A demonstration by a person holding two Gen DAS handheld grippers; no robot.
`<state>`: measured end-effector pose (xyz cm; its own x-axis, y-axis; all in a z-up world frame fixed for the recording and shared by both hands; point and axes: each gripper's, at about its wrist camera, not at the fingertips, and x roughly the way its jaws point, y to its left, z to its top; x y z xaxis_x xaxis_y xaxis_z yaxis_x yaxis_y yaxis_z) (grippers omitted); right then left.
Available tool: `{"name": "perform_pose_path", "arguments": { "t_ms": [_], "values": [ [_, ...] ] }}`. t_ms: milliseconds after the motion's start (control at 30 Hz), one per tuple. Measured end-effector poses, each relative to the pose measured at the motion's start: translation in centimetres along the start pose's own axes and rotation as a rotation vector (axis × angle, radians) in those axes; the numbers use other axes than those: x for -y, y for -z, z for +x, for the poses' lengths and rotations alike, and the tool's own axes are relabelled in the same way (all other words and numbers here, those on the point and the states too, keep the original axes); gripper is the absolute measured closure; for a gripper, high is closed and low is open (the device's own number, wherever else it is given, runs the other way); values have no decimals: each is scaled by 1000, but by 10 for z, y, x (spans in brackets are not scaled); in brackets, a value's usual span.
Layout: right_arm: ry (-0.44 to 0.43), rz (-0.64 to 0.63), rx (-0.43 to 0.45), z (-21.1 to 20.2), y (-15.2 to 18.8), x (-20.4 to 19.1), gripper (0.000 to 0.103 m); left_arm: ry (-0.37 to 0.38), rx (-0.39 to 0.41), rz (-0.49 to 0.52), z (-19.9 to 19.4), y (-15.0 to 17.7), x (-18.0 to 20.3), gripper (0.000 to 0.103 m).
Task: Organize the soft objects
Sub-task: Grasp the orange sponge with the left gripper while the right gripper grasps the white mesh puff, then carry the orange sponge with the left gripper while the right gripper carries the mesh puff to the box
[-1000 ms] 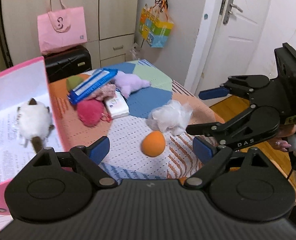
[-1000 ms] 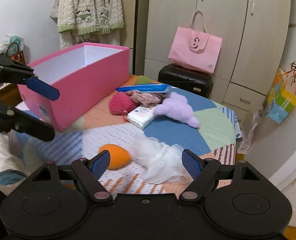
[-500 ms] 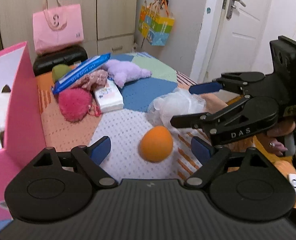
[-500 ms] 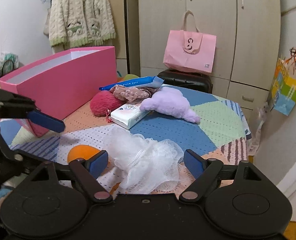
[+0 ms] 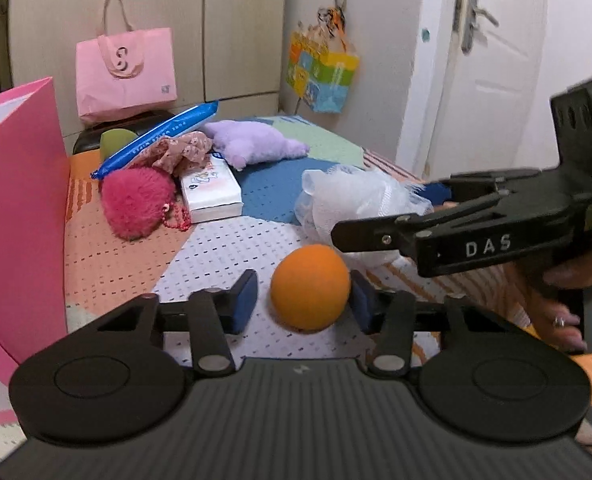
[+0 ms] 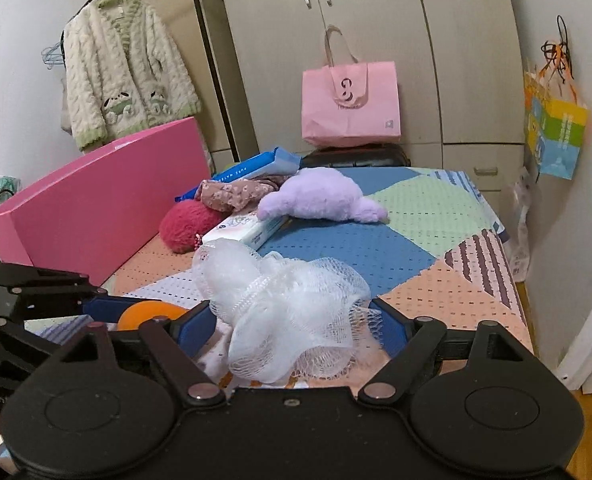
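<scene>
Both pickups looked in hand: the left gripper (image 5: 301, 298) had its jaws apart around the smooth orange foam ball (image 5: 310, 287) on the patchwork worktop (image 5: 224, 248), the right gripper (image 6: 296, 326) stood likewise around the frothy white mesh bath puff (image 6: 284, 300). Next, squeeze gently, then lift toward the pink cardboard box (image 6: 96, 200).

Orange ball (image 5: 310, 286) beside white mesh pouf (image 6: 284, 312)

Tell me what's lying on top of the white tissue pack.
The purple plush rests on the tissue pack's far end; floral fabric overlaps its back edge. What's underneath them is hidden.
</scene>
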<state>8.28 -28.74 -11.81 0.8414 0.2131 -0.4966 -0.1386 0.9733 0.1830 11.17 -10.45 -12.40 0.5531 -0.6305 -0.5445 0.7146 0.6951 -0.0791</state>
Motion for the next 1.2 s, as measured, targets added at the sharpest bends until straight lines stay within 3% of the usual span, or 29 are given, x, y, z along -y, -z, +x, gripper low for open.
{"name": "perform_pose_path", "arguments": {
  "t_ms": [33, 100, 200, 567, 800, 1200],
  "values": [
    [1, -26, 3, -1, 1, -2, 43, 2, 9, -7, -1, 1, 0, 66],
    [8, -64, 9, -2, 4, -9, 57, -1, 17, -21, -2, 2, 2, 66],
    [24, -71, 7, -5, 7, -18, 67, -26, 29, -35, -5, 4, 5, 67],
    [71, -32, -7, -29, 10, -56, 68, -123, 52, -72, -49, 5, 3, 67],
    [0, 10, -29, -44, 9, -79, 68, -164, 59, -61, -82, 9, 0, 67],
    [-75, -290, -45, -77, -15, -148, 67, -223, -8, -64, -141, -7, -24, 66]
  ]
}}
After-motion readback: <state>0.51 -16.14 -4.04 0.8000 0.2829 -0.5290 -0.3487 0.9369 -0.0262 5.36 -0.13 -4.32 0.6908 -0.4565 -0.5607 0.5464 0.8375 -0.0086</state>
